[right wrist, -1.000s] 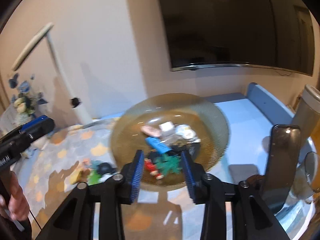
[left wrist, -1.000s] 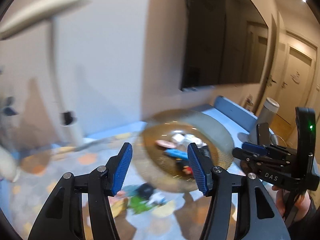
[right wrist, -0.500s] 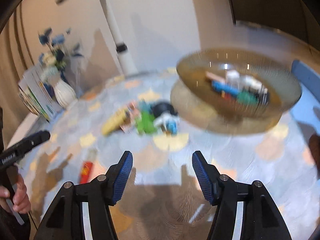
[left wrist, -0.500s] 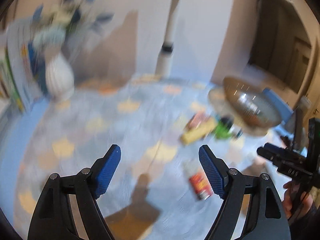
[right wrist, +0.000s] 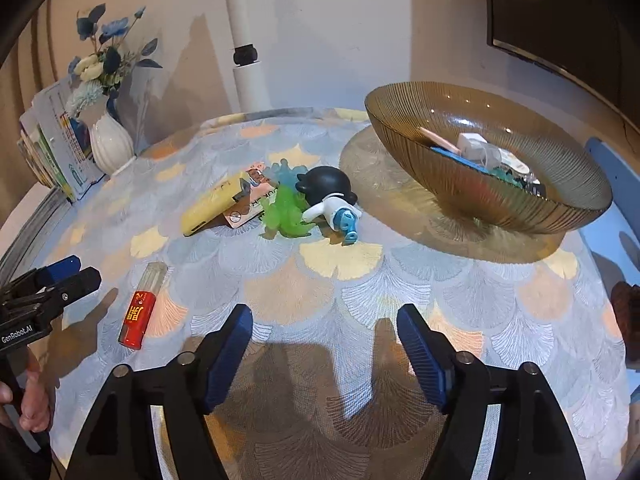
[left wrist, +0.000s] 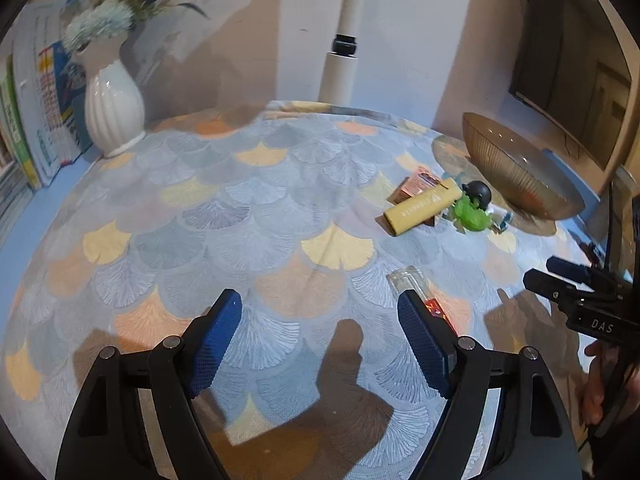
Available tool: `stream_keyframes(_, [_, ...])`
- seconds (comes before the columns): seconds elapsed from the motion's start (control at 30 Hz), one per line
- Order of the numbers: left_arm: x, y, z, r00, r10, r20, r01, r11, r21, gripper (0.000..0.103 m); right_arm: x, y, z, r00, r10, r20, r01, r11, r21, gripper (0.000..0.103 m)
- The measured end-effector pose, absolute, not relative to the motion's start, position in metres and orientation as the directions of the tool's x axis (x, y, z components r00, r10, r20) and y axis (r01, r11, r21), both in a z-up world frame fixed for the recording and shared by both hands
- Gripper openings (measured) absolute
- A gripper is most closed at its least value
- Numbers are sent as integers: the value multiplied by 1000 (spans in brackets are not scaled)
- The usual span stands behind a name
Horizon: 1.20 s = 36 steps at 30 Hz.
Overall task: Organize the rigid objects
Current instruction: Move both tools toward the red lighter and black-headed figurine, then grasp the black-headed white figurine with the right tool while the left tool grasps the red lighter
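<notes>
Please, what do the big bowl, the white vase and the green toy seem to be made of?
Bowl: probably amber glass; see-through, ribbed, with bright glints.
Vase: probably glazed ceramic; glossy white, fluted, with soft highlights.
Green toy: likely soft rubber or jelly plastic; translucent and slightly shiny. Its softness cannot be confirmed by looking.

Your left hand-held gripper (left wrist: 320,340) hangs wide over the patterned tabletop (left wrist: 240,208), nothing between its blue pads. A red-labelled tube (left wrist: 416,288) lies just beside the right pad; the amber bowl (left wrist: 516,168) sits far right.
</notes>
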State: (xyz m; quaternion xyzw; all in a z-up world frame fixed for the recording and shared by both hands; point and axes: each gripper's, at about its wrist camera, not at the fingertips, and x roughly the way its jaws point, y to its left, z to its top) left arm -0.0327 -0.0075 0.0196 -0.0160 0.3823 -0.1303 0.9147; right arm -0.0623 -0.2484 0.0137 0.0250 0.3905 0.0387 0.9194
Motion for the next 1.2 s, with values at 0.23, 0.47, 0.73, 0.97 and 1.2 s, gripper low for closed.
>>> stream_keyframes(0.23, [-31, -6, 19, 664, -267, -698, 238, 961, -141, 79, -60, -254, 13, 690, 100, -717, -33, 994, 107, 76])
stream_keyframes(0.47, [-35, -12, 23, 607, -345, -716, 297, 934, -198, 79, -53, -270, 26, 629, 199, -751, -12, 969, 247, 76])
stream_keyframes(0.73, [-33, -63, 20, 555, -365, -748, 386, 909, -157, 79, -6, -274, 49, 659, 176, -731, 24, 967, 255, 56])
stream_keyframes(0.97, [-22, -73, 5, 526, -348, -776, 380, 912, -151, 71, 29, -270, 30, 643, 178, -745, 23, 968, 251, 48])
stream_keyframes(1.2, [-26, -76, 4, 534, -338, -775, 393, 911, -127, 65, 34, -280, 10, 648, 274, -711, 6, 931, 364, 28])
